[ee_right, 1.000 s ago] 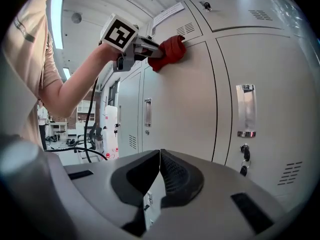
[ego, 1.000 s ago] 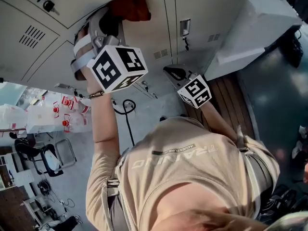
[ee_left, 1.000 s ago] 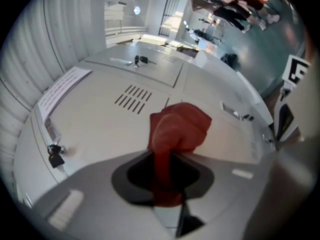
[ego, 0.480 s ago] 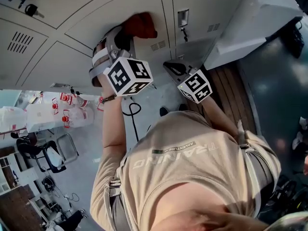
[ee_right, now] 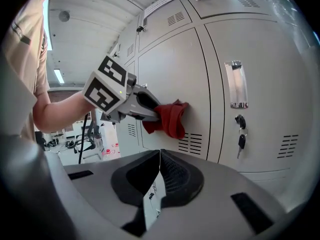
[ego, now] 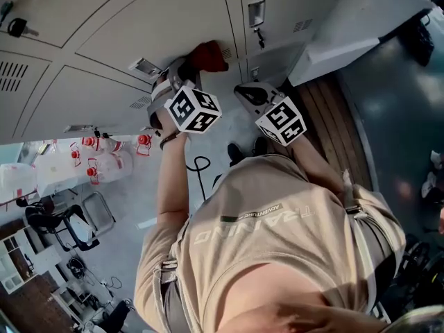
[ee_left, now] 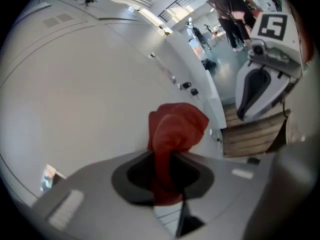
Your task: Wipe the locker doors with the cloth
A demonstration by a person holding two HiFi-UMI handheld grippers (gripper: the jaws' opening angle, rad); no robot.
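head view: left gripper [ego: 192, 64] outstretched, red cloth [ego: 210, 55] against locker door [ego: 159, 19]

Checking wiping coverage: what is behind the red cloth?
A pale locker door, near its vent slots. The left tongs hold the cloth against it; the door patch directly behind is covered.

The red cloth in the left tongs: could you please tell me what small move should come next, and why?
Probably sweep the left tongs along the locker door, since they are shut on the red cloth, which touches the door near its vent slots.
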